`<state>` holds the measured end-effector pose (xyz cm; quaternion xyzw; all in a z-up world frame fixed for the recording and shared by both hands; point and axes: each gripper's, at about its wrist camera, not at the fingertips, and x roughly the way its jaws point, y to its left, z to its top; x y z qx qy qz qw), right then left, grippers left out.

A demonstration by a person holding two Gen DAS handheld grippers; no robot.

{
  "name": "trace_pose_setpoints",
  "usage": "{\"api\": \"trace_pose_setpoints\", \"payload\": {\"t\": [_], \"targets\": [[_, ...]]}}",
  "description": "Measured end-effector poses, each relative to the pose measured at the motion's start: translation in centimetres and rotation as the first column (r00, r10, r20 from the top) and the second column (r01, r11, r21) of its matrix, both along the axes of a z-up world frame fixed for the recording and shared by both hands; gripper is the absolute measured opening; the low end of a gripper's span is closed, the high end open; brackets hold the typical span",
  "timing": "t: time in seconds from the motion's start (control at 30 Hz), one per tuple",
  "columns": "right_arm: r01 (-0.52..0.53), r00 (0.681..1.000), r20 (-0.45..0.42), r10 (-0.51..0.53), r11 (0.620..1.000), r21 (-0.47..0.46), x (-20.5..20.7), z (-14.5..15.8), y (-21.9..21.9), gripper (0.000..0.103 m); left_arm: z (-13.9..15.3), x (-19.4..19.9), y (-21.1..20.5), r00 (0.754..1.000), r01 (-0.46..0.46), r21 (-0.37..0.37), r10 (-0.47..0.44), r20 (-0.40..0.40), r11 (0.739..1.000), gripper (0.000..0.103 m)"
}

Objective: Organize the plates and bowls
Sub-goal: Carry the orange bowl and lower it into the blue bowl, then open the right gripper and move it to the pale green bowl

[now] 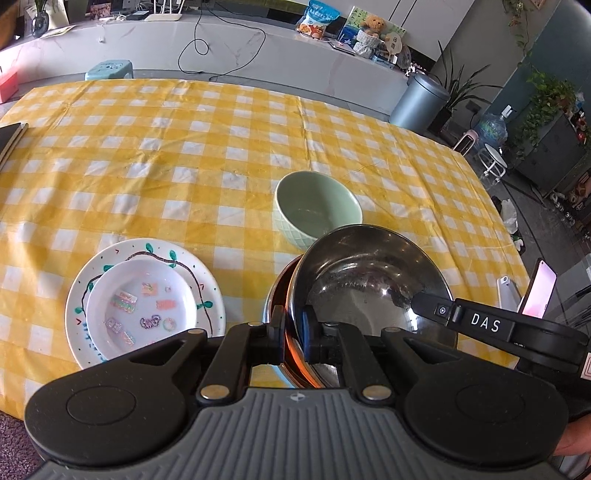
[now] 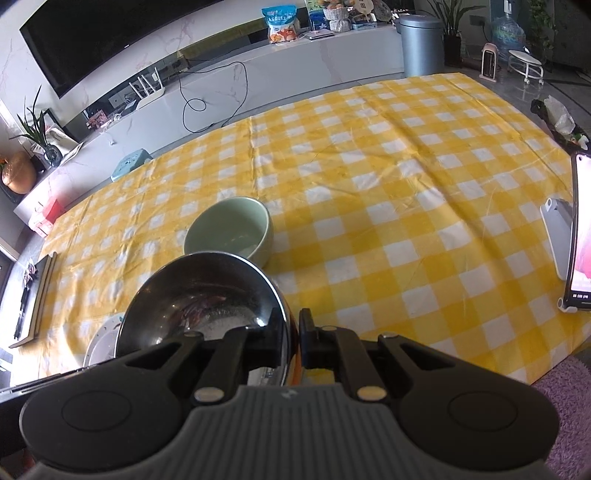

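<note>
You are facing a table under a yellow-and-white checked tablecloth (image 1: 184, 147). At its right edge a phone (image 2: 581, 236) with a lit pink screen stands upright in a white stand (image 2: 556, 236). Beyond the table runs a long white counter (image 1: 258, 48), with a black cable (image 1: 221, 48) hanging down its front. A blue snack bag (image 1: 317, 18) and a teddy bear (image 1: 373, 26) sit on the counter. A grey lidded bin (image 1: 419, 98) stands on the floor at its right end, a turquoise stool (image 1: 109, 70) at the table's far side.

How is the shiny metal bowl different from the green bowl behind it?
The metal bowl is mirror-bright steel; the green bowl is matte pale green with a patterned outside. The metal bowl is tilted, with the left gripper and right gripper each clamped on its rim; the green bowl sits flat on the checked tablecloth, untouched. The metal bowl looks wider and shallower. Both are round and look empty.
</note>
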<state>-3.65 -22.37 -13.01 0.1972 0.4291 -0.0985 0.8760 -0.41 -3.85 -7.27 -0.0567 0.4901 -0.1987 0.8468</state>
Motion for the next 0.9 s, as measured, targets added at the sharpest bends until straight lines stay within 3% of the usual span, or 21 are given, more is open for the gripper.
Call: {"api": "trace_pose_setpoints", "payload": {"t": [0.63, 0.73, 0.8, 0.9], "targets": [[-0.025, 1.000, -0.001, 0.025, 1.000, -0.003, 0.2, -1.1, 0.4, 0.006, -0.6, 0.2, -0.4, 1.000, 0.008, 0.059, -0.009, 0.021, 0.998, 0.012], [-0.022, 1.000, 0.002, 0.022, 1.000, 0.006, 0.1, -1.1, 0.2, 0.010, -0.6, 0.2, -0.2, 1.000, 0.001, 0.039, -0.002, 0.019, 0.999, 0.013], [-0.018, 1.000, 0.011, 0.018, 1.000, 0.009, 0.0, -1.0, 0.2, 0.011, -0.6, 0.2, 0.1, 1.000, -0.006, 0.031, 0.005, 0.022, 0.999, 0.021], [-0.016, 0.999, 0.029, 0.016, 1.000, 0.005, -0.1, -0.6, 0.2, 0.021, 0.0, 0.2, 0.6, 0.997, -0.024, 0.002, 0.024, 0.071, 1.000, 0.026]]}}
